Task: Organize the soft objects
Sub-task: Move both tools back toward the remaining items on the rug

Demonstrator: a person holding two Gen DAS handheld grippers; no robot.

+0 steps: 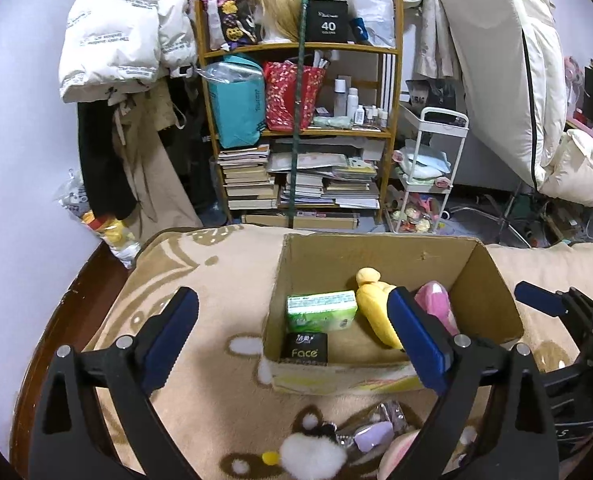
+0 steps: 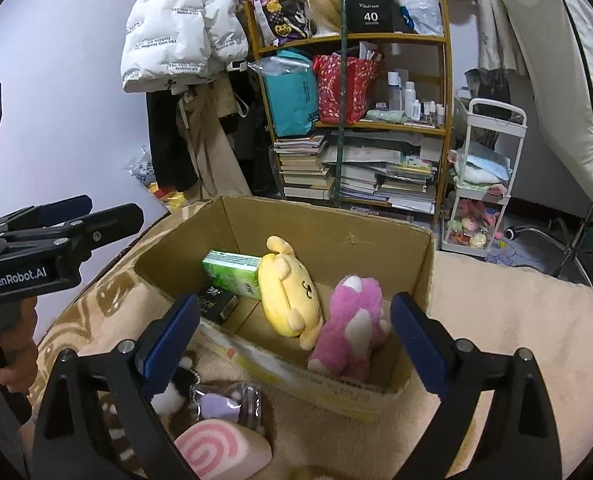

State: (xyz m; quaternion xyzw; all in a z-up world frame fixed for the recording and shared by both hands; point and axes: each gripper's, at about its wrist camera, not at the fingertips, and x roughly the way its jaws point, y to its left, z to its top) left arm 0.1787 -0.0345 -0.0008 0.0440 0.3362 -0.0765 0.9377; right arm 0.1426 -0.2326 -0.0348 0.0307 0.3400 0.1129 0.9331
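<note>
Cardboard box (image 2: pixel 328 240) sits open on the beige patterned blanket (image 1: pixel 216 280), and that's where the soft stuff has ended up so far. Going left to right inside it: a green tissue pack (image 2: pixel 232 274) against the left wall with a small black "Face" box (image 1: pixel 304 346) just in front of it, then a yellow plush dog (image 2: pixel 288 296) lying on its side touching the tissue pack, then a pink and white plush (image 2: pixel 352 328) leaning against the yellow one on the right. On the blanket just in front of the box, near side, there's a little pile not in the box yet: a white fluffy pom-pom thing (image 1: pixel 312 454), a pale purple item (image 2: pixel 216 406) beside something clear and shiny (can't really make out what it is, the view's cramped down there), and a pink swirl cushion (image 2: pixel 220 448). The left gripper (image 1: pixel 292 340) hangs over the blanket and the box's left front corner with its blue pads spread wide, nothing between them. The right gripper (image 2: pixel 294 344) is over the front of the box, jaws also wide apart and empty, the two plushies showing between its fingers but not touched. Behind it all is a wooden shelf (image 1: pixel 296 132) crammed with books and bags
</note>
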